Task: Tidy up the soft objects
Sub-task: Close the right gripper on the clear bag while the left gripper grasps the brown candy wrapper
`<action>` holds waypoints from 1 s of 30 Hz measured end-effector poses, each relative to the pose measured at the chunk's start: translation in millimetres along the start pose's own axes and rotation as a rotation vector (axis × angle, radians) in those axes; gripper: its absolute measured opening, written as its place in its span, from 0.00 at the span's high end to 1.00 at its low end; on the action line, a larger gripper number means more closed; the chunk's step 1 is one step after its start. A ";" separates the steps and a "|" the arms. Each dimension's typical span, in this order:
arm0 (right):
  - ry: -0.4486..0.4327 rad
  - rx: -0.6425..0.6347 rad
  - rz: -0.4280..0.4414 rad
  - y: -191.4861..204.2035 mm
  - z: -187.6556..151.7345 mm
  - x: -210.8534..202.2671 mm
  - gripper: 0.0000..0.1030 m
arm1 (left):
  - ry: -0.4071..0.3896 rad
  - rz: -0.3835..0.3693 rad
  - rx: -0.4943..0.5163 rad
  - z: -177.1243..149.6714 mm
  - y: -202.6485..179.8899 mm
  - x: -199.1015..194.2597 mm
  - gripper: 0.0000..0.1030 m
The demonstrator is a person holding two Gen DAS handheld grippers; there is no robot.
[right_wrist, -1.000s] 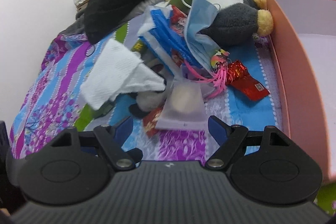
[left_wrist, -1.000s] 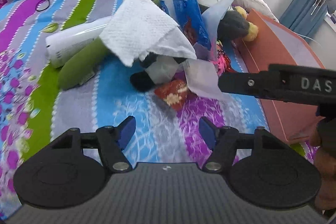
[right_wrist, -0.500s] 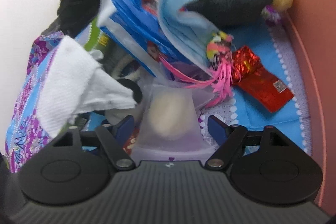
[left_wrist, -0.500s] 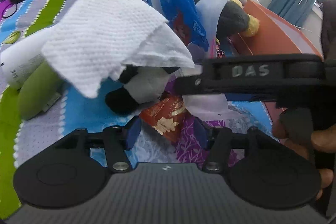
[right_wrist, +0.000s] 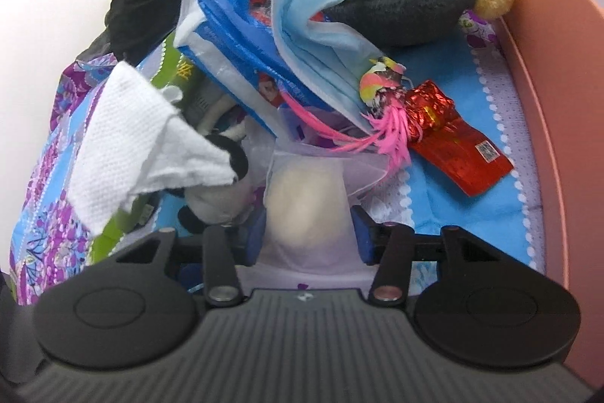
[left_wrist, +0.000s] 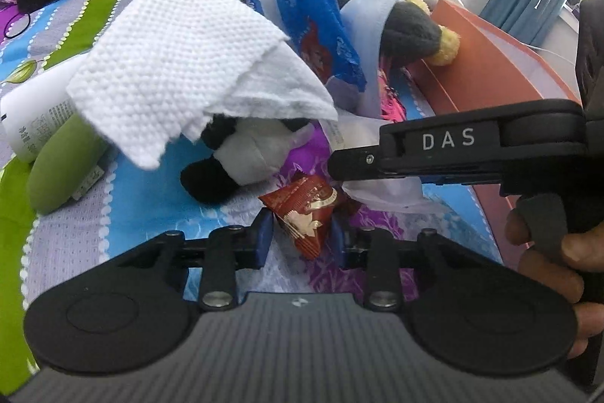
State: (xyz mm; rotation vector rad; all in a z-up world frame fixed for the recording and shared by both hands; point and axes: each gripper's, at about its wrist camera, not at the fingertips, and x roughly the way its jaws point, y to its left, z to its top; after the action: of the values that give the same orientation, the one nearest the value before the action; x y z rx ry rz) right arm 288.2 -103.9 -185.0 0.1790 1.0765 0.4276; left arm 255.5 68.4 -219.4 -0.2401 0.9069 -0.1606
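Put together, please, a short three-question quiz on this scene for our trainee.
1. Which thing lies between the fingers of the left gripper?
A. a white bottle
B. a brown snack packet
C. a hair tie
2. True or false: the white tissue lies flat on the bedspread, apart from every toy.
3. In a few words: what lies between the fingers of the right gripper?

Key
1. B. The jaws have just been closing around it.
2. False. It drapes over the black-and-white plush.
3. The translucent pouch with something pale inside. These jaws have just been closing too.
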 end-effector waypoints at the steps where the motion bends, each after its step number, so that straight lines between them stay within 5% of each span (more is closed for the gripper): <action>1: -0.001 -0.006 -0.002 0.8 -2.9 -4.1 0.50 | 0.000 -0.001 0.000 -1.7 -1.2 -3.2 0.64; 9: -0.016 -0.030 -0.022 3.5 -24.4 -33.0 0.50 | 0.000 0.020 -0.014 -21.3 -7.5 -33.0 0.64; 16: -0.027 -0.041 -0.038 7.7 -50.3 -55.4 0.50 | -0.013 0.030 -0.044 -37.7 -12.5 -57.3 0.82; 30: -0.046 -0.016 -0.070 0.3 -97.8 -96.2 0.50 | -0.029 0.036 -0.029 -64.2 -40.2 -93.5 0.91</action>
State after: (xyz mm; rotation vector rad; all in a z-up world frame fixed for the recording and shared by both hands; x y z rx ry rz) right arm 163.3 -150.5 -152.6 0.1362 1.0314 0.3671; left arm 146.3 43.1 -175.6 -0.2528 0.8845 -0.1105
